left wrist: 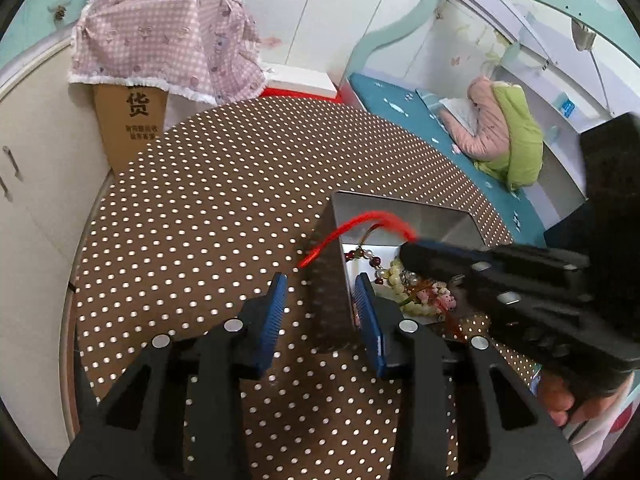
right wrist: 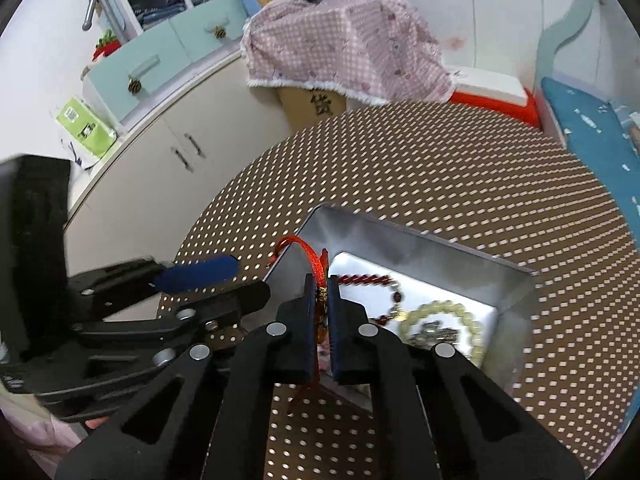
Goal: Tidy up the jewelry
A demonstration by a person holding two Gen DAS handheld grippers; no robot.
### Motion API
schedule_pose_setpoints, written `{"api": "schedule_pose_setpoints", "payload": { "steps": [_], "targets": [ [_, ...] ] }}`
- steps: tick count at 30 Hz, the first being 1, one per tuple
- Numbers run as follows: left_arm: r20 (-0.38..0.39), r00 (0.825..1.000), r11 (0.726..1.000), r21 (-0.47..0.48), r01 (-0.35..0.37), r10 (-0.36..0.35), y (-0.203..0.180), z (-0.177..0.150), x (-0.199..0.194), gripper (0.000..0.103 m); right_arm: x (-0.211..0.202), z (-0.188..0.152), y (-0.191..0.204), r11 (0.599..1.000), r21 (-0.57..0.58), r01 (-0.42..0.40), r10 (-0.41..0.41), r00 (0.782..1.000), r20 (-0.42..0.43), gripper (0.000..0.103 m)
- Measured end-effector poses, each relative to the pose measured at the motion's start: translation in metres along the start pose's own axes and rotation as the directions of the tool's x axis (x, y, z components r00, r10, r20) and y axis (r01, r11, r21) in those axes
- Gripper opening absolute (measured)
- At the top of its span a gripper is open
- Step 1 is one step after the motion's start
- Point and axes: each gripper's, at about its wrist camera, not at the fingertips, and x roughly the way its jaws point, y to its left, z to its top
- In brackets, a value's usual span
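A silver metal tin (left wrist: 404, 210) (right wrist: 440, 248) sits on the brown dotted table and holds a pale green bead bracelet (left wrist: 396, 280) (right wrist: 448, 310), a dark red bead string (right wrist: 366, 280) and other beaded pieces. My left gripper (left wrist: 324, 280) is open, its fingers either side of the tin's near left wall. My right gripper (right wrist: 322, 284) is shut on a red cord ornament (right wrist: 316, 260) over the tin's near corner; the cord (left wrist: 360, 224) loops over the tin's rim in the left wrist view. The right gripper (left wrist: 408, 248) reaches in from the right there.
The dotted tablecloth (left wrist: 224, 208) covers a round table. A cardboard box (left wrist: 132, 124) under a pink checked cloth (left wrist: 168, 40) stands behind it. A cream cabinet (right wrist: 160, 168) is to the left, a teal bed (left wrist: 400, 104) with a pink and green jacket (left wrist: 504, 132) to the right.
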Motion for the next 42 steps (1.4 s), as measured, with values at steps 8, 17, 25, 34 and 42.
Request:
{"api": "schedule_pose_setpoints", "payload": {
  "steps": [8, 17, 25, 34, 42],
  "targets": [
    [-0.028, 1.000, 1.000, 0.016, 0.005, -0.005, -0.010, 0.003, 0.014, 0.017, -0.019, -0.001, -0.010, 0.999, -0.009, 0.052, -0.052, 0.997, 0.053, 0.007],
    [-0.033, 0.999, 1.000, 0.020, -0.008, 0.008, -0.014, 0.002, 0.017, 0.016, -0.033, -0.003, -0.017, 0.996, -0.008, 0.094, -0.092, 0.990, 0.103, 0.048],
    [-0.020, 0.999, 0.998, 0.043, -0.043, 0.044, -0.016, 0.001, 0.013, 0.017, -0.041, -0.011, -0.027, 0.990, 0.029, 0.139, -0.141, 0.985, 0.102, 0.062],
    [0.035, 0.991, 0.987, 0.083, -0.134, 0.131, -0.027, -0.010, -0.014, 0.046, -0.070, -0.023, -0.019, 0.984, 0.023, 0.177, -0.178, 0.969, 0.174, 0.091],
    [0.161, 0.969, 0.966, 0.150, -0.210, 0.186, -0.059, -0.020, -0.062, 0.071, -0.109, -0.039, -0.004, 0.967, 0.017, 0.256, -0.250, 0.928, 0.278, 0.095]
  ]
}}
